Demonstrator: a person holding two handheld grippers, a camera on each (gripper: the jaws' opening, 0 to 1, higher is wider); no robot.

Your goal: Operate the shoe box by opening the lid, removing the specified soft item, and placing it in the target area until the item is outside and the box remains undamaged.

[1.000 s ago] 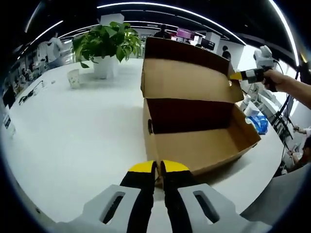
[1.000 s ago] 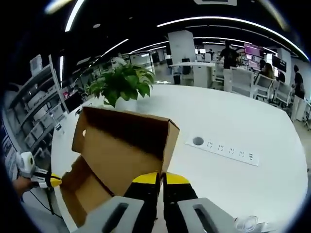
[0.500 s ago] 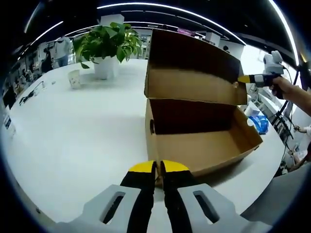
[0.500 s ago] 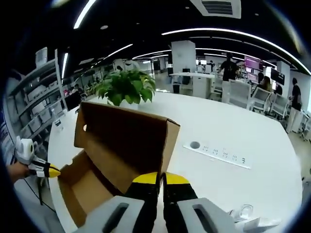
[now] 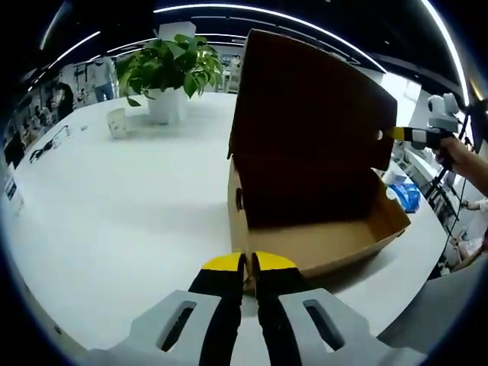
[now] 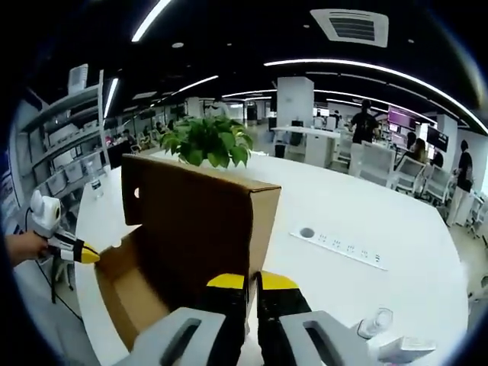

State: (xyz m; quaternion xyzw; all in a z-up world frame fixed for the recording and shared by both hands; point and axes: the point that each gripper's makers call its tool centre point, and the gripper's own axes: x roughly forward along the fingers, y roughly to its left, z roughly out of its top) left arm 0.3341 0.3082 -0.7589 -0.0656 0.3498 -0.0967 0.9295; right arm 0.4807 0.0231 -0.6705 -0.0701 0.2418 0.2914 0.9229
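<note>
A brown cardboard shoe box (image 5: 320, 244) lies on the white table (image 5: 114, 206). Its hinged lid (image 5: 313, 114) stands nearly upright, dark inner face toward me. My left gripper (image 5: 248, 265) is shut on the box's near end wall at the corner. At the right, my right gripper (image 5: 396, 134) is shut on the lid's side edge, held by a person's hand. In the right gripper view the lid (image 6: 191, 221) rises just beyond my right gripper (image 6: 252, 280), and the left gripper (image 6: 90, 257) touches the box (image 6: 126, 297) at its far end. The inside that shows is bare cardboard.
A potted plant (image 5: 168, 72) and a white cup (image 5: 116, 122) stand at the table's far side. A socket strip (image 6: 343, 248) is set into the table, with a clear bottle (image 6: 370, 324) near it. A blue bundle (image 5: 404, 194) lies beyond the table edge.
The lid has swung up from a forward lean to nearly upright, with my right gripper rising on its edge. The left gripper and the box base have stayed put.
</note>
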